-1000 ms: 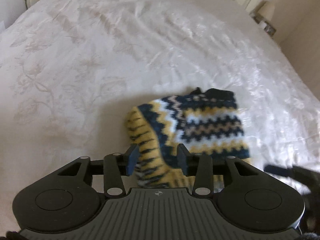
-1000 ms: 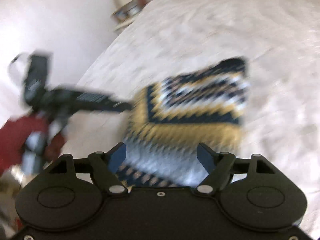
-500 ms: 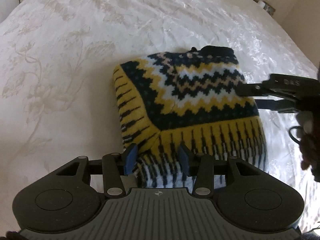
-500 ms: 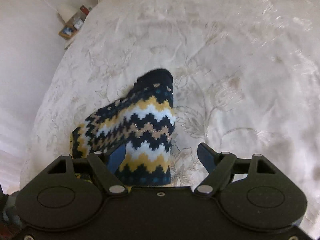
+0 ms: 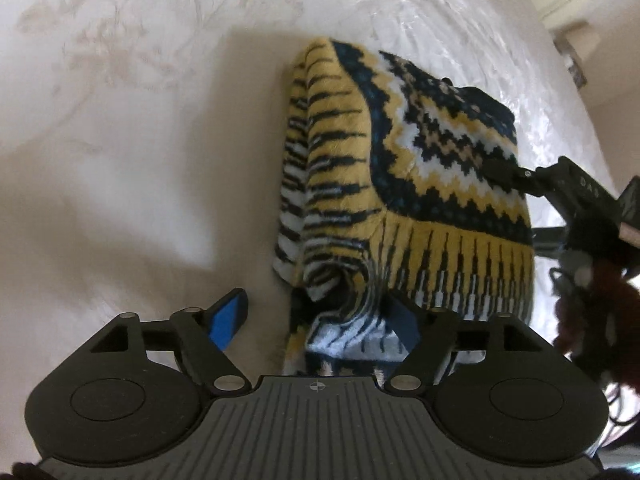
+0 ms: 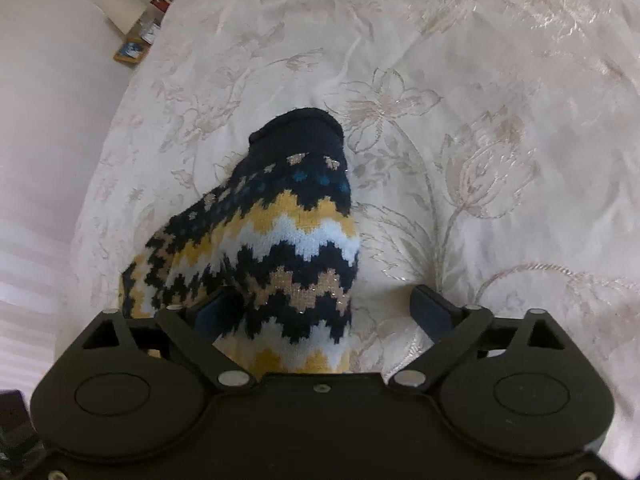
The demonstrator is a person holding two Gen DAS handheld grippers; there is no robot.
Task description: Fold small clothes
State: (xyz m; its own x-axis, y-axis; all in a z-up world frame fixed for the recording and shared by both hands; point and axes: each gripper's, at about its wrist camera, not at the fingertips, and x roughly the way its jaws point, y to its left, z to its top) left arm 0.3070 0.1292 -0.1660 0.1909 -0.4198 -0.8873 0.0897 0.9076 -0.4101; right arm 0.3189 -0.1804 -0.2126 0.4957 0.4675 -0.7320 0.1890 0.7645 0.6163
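Near hem of the knitted sweater (image 5: 400, 184) hidden behind the left gripper (image 5: 318, 316) body, right jaw half-buried in folds.

Navy, yellow, white zigzag-knit sweater (image 5: 420, 168) on cream floral-embroidered bedspread (image 6: 480, 120)

Pale letters "DAS" on the black right tongs (image 5: 576, 188), no other text legible

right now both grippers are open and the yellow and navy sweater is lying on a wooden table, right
Not quite: the sweater lies on a white floral bedspread, not a wooden table, as the right wrist view shows. The rest holds: left gripper and right gripper are both open.
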